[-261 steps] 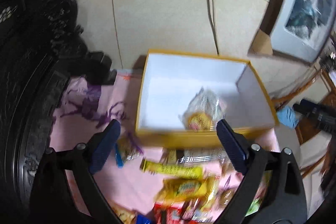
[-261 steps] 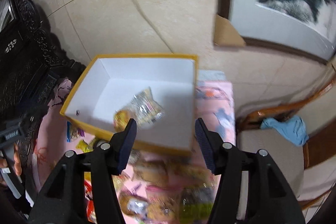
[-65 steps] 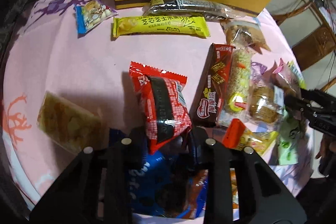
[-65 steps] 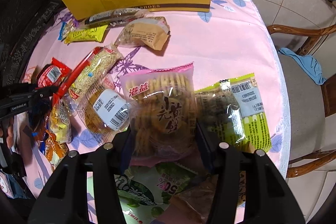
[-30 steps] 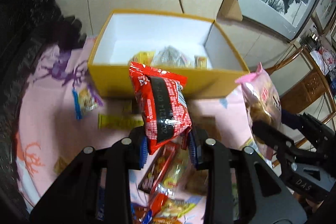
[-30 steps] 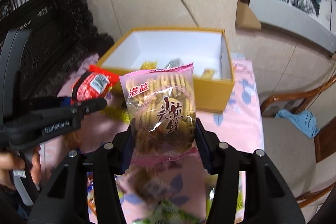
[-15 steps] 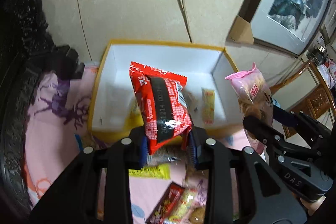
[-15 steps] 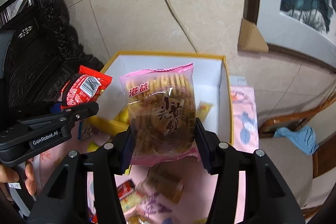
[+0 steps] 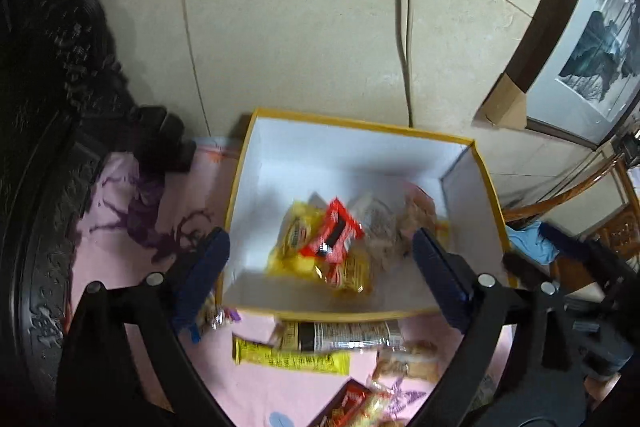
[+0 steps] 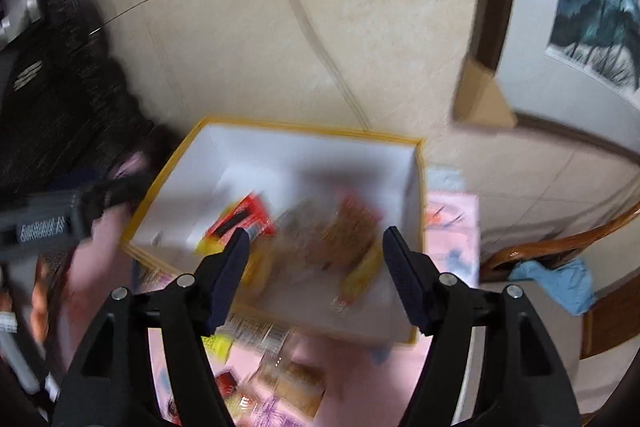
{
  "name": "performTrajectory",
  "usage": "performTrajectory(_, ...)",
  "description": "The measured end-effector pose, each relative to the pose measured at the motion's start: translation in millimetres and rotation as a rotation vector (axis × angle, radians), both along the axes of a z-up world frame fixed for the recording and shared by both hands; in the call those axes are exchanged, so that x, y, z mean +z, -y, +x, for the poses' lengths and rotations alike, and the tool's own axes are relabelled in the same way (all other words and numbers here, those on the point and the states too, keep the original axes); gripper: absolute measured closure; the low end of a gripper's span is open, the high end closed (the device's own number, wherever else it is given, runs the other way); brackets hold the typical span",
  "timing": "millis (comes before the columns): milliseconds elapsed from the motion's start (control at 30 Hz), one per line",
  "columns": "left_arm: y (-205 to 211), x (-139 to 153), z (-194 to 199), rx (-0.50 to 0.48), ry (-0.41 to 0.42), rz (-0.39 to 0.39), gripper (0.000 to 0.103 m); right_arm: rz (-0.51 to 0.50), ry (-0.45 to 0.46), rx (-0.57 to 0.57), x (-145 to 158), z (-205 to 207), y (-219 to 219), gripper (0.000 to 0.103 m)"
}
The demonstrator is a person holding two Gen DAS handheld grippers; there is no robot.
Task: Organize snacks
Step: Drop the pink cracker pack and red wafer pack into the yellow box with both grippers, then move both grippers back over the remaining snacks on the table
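Note:
A yellow box [image 9: 364,125] with a white inside stands on the pink tablecloth by the wall; it also shows in the right wrist view [image 10: 312,126]. Inside lie a red snack pack [image 9: 332,237], yellow packs [image 9: 296,239] and the pink biscuit pack [image 9: 416,211]. In the blurred right wrist view the red pack [image 10: 240,221] and the biscuit pack [image 10: 344,231] lie in the box. My left gripper [image 9: 320,275] is open and empty above the box's near edge. My right gripper [image 10: 316,275] is open and empty above the box.
Loose snacks lie on the cloth in front of the box: a yellow bar [image 9: 290,359], a silver-black pack [image 9: 340,335], a brown one [image 9: 408,363]. A dark carved cabinet [image 9: 44,107] stands at the left. A wooden chair [image 10: 560,247] with a blue cloth [image 10: 556,279] stands at the right.
Both grippers opened. The red pack left my left gripper and the pink biscuit pack left my right gripper; both now lie in the box.

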State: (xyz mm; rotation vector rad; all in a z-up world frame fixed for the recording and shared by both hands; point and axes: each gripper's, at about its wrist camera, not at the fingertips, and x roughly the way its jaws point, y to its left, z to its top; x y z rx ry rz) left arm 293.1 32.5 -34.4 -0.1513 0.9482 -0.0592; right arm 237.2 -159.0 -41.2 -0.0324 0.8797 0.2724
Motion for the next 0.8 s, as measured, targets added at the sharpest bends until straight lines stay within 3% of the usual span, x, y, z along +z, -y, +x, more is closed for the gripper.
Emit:
performTrajectory(100, -1, -10, -30, -0.021, -0.015, 0.015, 0.009, -0.022, -0.023, 0.157, -24, -39, -9, 0.033)
performTrajectory(267, -9, -39, -76, -0.013, -0.062, -0.008, 0.009, -0.199, -0.089, 0.39, -91, -83, -30, 0.033)
performTrajectory(433, -15, -57, -110, -0.015, -0.118, -0.023, 0.009, -0.277, -0.106, 0.452, -130, -79, -29, 0.033)
performTrajectory(800, -55, -78, -156, 0.058, -0.201, -0.049, 0.009, -0.393, -0.178, 0.532, -182, -64, -43, 0.033)
